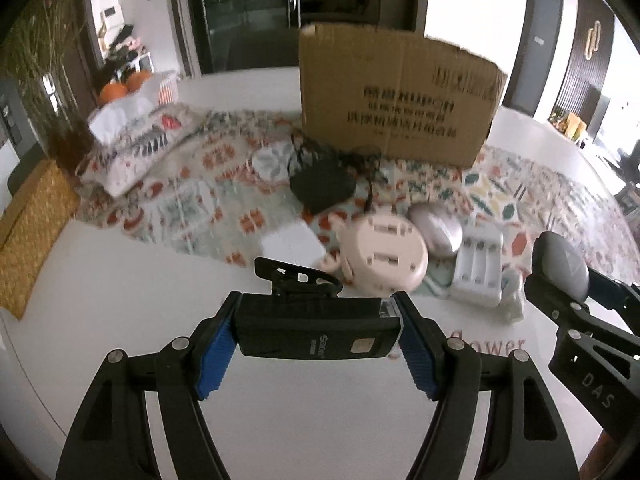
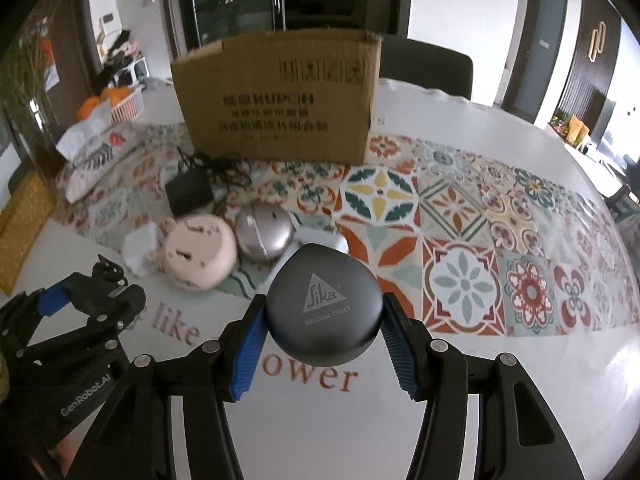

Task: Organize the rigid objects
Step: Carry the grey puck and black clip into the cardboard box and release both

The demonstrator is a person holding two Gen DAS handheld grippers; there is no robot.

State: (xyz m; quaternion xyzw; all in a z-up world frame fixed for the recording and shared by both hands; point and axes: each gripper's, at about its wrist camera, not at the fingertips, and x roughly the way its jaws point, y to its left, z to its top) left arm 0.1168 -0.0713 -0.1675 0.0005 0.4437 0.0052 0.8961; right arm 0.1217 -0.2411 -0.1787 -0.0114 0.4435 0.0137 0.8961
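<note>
We hold a black box-shaped gadget [image 1: 316,330] in our left gripper [image 1: 316,332]; its jaws stand partway closed, and the blue pads [image 1: 214,350] press on the gadget's two ends. A black clip [image 1: 298,278] sticks out behind it. Our right gripper [image 2: 322,332] is closed about as far on a round dark grey case [image 2: 323,304] with a triangle logo, pads against its sides. Both things hang above the white table [image 1: 132,292], near its front edge.

Farther back, a patterned cloth [image 2: 460,216] covers the table. On it lie a pale pink round device [image 1: 386,256], a silver oval thing [image 1: 436,232] just beside it, a white battery charger [image 1: 478,264], and a black adapter [image 1: 322,186] with a tangled cord. Behind them stands an open cardboard box [image 2: 280,100]. The left view is blurred, so we cannot tell whether the pink device touches the silver one.
</note>
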